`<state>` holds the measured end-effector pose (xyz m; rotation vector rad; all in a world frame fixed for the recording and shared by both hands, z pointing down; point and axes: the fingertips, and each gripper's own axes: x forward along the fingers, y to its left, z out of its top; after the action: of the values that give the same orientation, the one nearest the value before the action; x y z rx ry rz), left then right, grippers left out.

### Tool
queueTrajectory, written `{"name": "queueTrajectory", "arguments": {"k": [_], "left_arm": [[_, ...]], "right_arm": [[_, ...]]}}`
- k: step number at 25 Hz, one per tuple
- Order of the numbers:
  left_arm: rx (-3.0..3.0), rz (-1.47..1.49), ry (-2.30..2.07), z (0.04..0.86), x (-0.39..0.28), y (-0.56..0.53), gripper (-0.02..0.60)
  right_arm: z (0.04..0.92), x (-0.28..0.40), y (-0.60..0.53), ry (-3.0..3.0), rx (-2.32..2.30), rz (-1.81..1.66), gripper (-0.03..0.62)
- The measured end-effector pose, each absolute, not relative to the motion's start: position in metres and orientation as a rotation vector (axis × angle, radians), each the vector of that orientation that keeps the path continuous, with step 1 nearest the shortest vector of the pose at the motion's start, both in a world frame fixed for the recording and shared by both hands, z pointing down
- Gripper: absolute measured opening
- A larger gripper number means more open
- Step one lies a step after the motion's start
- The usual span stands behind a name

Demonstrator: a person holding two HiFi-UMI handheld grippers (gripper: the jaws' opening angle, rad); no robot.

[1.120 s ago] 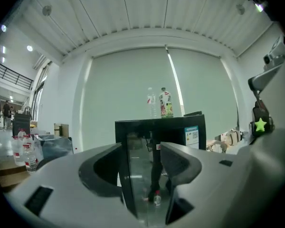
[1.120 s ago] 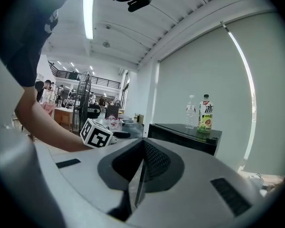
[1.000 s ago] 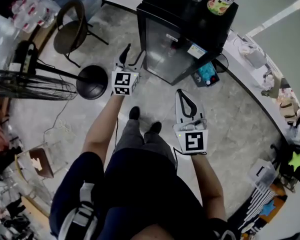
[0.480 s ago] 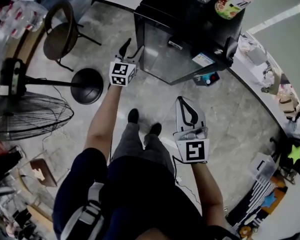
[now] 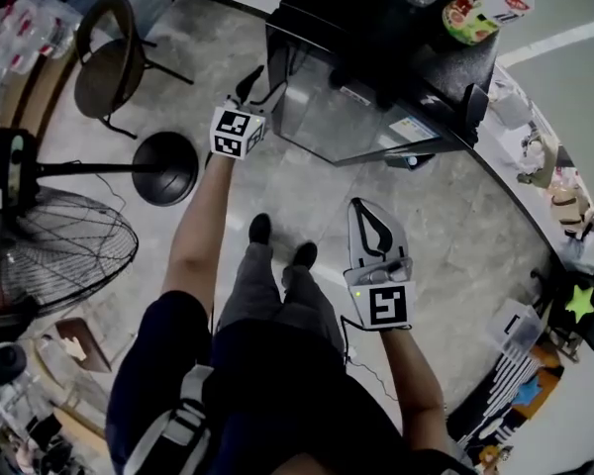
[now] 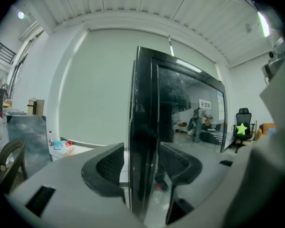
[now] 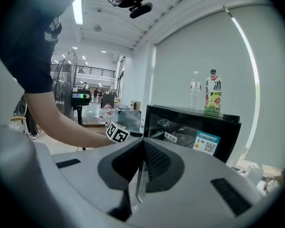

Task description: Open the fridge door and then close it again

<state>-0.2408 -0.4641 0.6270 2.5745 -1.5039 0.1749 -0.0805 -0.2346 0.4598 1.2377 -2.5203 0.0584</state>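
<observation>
Left claw [image 6: 142,160] loose astride fridge door [image 6: 145,103], lower edge hidden; right claw [image 7: 142,148] closed.

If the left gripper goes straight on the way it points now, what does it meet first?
The fridge door: its side edge stands between the open jaws of the left gripper, so contact would likely come soon.

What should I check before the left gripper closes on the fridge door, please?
1. Fridge door edge between the left gripper's jaws: ok.
2. Pads pressing on that edge: not ok, the jaws stand apart.
3. Right gripper shut and clear of the door: ok.
4. Juice bottle upright on the fridge top: ok.
5. Door's swing path free of the person's feet: cannot tell.
</observation>
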Motion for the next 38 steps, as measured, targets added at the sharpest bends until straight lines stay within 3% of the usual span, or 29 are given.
{"name": "queueTrajectory", "arguments": {"k": [17, 38], "left_arm": [[2.688, 0.175, -1.279, 0.631, -0.231, -0.476, 0.213], [2.641, 0.274, -1.329, 0.633, -0.231, -0.475, 0.195]], "right_arm": [[0.483, -0.082, -0.244, -2.507, 1.225, 0.118, 0.020], [0.490, -0.083, -0.235, -2.529, 1.208, 0.166, 0.020]]}}
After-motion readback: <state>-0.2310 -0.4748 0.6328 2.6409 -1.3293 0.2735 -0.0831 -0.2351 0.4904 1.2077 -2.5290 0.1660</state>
